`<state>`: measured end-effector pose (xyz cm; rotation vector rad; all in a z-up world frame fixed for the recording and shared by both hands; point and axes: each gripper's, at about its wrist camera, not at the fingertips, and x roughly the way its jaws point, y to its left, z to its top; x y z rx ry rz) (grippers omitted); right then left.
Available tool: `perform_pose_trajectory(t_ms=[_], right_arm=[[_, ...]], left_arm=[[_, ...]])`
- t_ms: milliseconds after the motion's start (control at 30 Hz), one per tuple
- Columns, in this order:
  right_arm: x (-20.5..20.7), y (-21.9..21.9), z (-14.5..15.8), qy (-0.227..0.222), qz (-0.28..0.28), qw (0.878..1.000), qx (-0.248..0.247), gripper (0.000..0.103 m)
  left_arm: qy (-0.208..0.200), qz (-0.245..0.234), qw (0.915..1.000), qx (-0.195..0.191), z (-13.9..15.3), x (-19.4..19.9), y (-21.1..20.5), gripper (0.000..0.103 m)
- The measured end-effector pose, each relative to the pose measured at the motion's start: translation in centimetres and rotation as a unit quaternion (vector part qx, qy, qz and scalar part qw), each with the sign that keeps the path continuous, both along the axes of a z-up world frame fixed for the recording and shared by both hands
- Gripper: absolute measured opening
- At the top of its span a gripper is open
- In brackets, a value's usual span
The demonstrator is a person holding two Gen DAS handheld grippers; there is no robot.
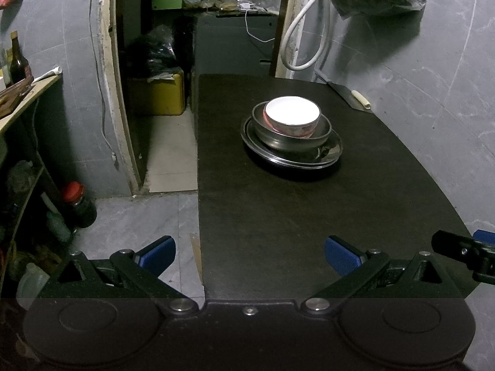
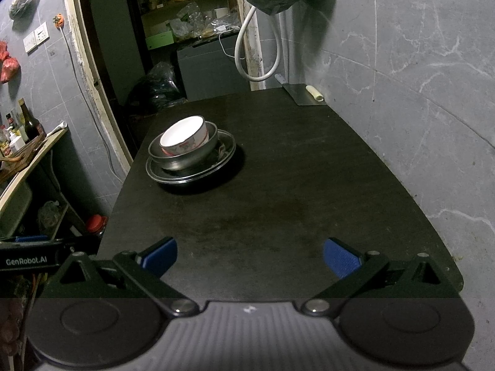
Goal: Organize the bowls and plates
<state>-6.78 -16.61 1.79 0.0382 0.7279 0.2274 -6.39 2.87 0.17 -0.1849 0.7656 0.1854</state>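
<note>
A white bowl (image 1: pixel 292 114) with a red pattern sits inside a steel bowl (image 1: pixel 290 137), which sits on stacked steel plates (image 1: pixel 331 151) on the black table (image 1: pixel 309 216). The same stack shows in the right wrist view: white bowl (image 2: pixel 182 137), steel bowl (image 2: pixel 185 157), plates (image 2: pixel 222 160) on the table (image 2: pixel 278 210). My left gripper (image 1: pixel 250 255) is open and empty at the table's near edge. My right gripper (image 2: pixel 250 255) is open and empty over the near part of the table. Both are well short of the stack.
A cleaver (image 1: pixel 351 95) lies at the table's far right corner, also in the right wrist view (image 2: pixel 304 94). A grey tiled wall runs along the right. A doorway and a shelf with bottles (image 1: pixel 18 61) are at the left. A white hose (image 1: pixel 309 31) hangs behind.
</note>
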Motion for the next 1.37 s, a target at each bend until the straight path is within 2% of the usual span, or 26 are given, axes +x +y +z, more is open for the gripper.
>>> perform_pose_trajectory(t_ms=[433, 833, 1367], right_arm=[[0.0, 0.1, 0.0, 0.0, 0.0, 1.0, 0.0, 0.103], [0.1, 0.3, -0.2, 0.001, -0.003, 1.0, -0.002, 0.103], [0.4, 1.5, -0.3, 0.005, -0.023, 1.0, -0.007, 0.103]], left_arm=[[0.002, -0.013, 0.9998, -0.015, 0.2, 0.0, -0.1, 0.102], [0.001, -0.01, 1.0, -0.001, 0.4, 0.0, -0.4, 0.102], [0.008, -0.022, 0.9997, -0.001, 0.0, 1.0, 0.9, 0.102]])
